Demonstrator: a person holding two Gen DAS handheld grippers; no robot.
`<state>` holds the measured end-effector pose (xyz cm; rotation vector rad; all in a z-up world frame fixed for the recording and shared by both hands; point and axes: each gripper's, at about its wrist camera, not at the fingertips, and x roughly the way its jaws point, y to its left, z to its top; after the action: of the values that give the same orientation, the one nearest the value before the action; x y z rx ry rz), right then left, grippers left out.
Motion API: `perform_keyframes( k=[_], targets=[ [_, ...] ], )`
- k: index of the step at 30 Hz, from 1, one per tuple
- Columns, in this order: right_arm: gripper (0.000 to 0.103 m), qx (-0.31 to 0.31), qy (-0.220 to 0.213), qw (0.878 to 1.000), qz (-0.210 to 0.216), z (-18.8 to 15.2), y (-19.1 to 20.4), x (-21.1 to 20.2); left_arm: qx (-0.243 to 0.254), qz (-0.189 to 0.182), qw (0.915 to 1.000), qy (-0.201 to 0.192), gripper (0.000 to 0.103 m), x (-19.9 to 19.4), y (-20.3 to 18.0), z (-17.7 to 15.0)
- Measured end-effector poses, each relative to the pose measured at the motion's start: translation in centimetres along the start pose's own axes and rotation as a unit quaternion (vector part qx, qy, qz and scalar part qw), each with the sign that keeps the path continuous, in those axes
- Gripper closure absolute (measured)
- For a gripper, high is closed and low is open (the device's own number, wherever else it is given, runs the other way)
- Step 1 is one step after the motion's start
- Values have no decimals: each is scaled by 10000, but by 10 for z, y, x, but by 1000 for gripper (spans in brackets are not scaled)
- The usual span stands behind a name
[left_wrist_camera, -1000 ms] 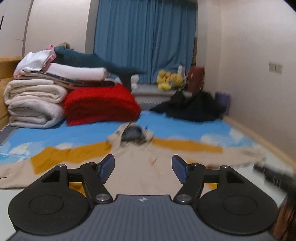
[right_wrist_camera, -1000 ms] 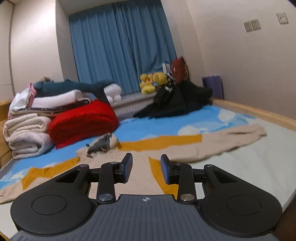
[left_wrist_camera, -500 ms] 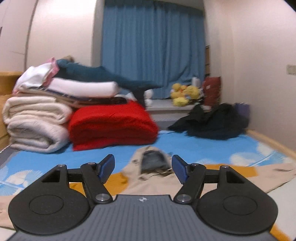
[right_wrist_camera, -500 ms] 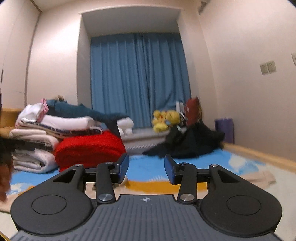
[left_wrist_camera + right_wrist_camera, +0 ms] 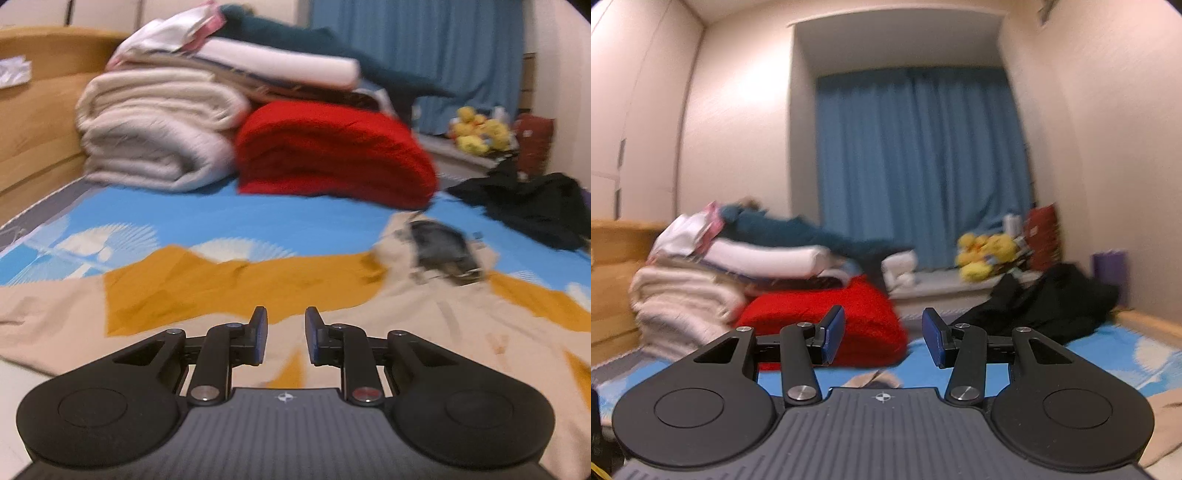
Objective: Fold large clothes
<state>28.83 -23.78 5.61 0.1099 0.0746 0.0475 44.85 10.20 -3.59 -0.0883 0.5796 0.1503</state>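
Left gripper [image 5: 282, 341] now lower over beige-and-mustard hoodie [image 5: 369, 314] spread on blue sheet [image 5: 221, 218], jaws narrowed from wide, closing, nothing between; right gripper [image 5: 882, 339] raised level, half-open, empty.

Motion blur softens the beige-and-mustard hoodie [image 5: 332, 295] across the left wrist view; its sleeve runs off the left edge. In the right wrist view the hand-held gripper body hides most of it, and the folded pile [image 5: 701, 280] at left is smeared.
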Motion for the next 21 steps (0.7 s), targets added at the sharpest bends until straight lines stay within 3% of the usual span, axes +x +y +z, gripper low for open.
perform_keyframes(
  k=[4,5,9,12,16,21],
  targets=[
    [56,-137,646,9972,344,-27,15,25,-268,402,9985,239,79,24,45,-7],
    [61,-129,695,9966,434,-31,19,29,-386,515,9975,285,79,29,58,-6],
    [97,-194,990,9920,754,-49,25,41,-1083,883,9888,515,79,48,112,-5],
    [97,-103,1175,9894,849,-55,27,52,-1535,1139,9790,707,76,58,151,-4],
    [95,-144,1361,9871,835,-57,31,65,-2220,1500,9592,904,59,67,210,-8],
    [80,-41,1717,9810,906,-69,33,82,-2911,1818,9331,1071,58,66,281,-19]
  ],
)
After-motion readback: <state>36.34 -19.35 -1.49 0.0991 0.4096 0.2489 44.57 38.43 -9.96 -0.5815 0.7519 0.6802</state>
